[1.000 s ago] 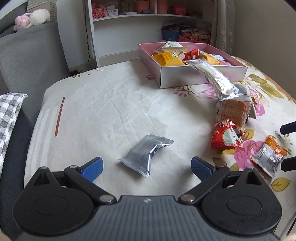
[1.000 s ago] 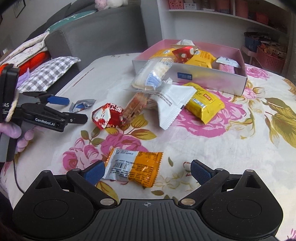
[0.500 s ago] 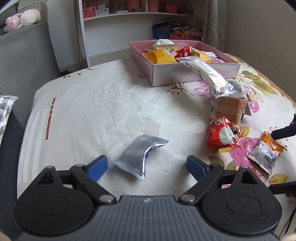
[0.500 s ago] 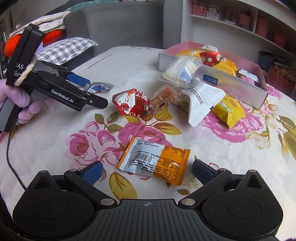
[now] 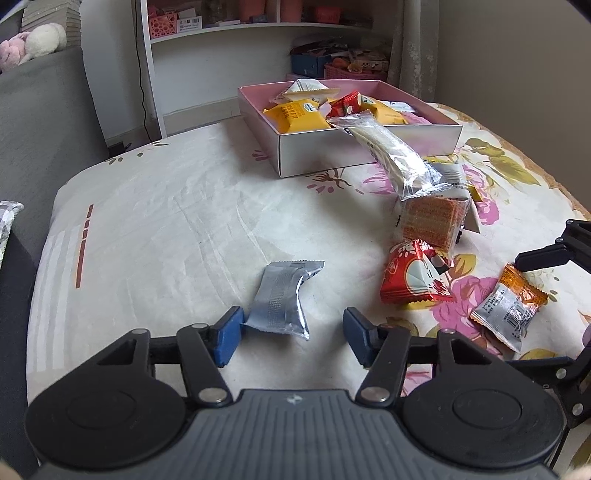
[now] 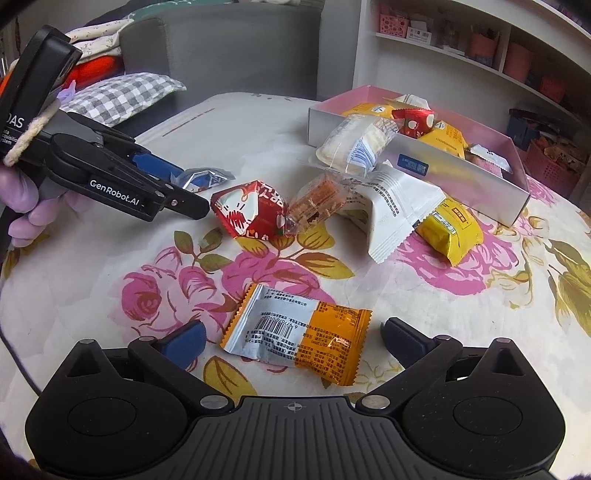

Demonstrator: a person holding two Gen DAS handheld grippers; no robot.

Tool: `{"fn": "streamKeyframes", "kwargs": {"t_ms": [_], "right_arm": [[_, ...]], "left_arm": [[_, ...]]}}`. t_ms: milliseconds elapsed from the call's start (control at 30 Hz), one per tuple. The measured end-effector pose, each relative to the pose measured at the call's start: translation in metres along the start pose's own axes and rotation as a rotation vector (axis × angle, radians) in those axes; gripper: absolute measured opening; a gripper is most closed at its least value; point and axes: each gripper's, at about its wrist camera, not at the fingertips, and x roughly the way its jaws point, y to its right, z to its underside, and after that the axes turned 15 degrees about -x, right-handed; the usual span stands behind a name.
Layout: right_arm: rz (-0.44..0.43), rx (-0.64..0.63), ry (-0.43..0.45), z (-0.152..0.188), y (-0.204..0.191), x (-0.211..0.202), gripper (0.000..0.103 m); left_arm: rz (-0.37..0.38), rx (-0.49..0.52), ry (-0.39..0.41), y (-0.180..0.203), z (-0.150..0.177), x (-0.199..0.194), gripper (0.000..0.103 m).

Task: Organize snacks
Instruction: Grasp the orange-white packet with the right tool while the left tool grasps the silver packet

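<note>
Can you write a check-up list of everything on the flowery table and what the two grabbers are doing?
Surface: flowered tablecloth, wrinkled.
Job's things: pink-lined cardboard box with snacks inside; loose silver foil packet, red foil packet, orange-and-white barcode packet.
Clutter: nothing seen.
Grippers: left hand-held gripper has just been closing around the silver foil packet, one pad touching, not clamped; right hand-held gripper open, straddling the orange-and-white barcode packet.
Cables: black cord down the wall.
Surroundings: grey sofa, white shelves.
</note>
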Motion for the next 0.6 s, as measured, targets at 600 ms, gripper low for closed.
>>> {"fn": "streamKeyframes", "kwargs": {"t_ms": [600], "right_arm": [[0.011,-0.002,-0.001,-0.0036,-0.0009,-0.0028,0.086]], "left_arm": [[-0.022,-0.04,0.007,0.0096,-0.0045,0.0055,0.053]]}}
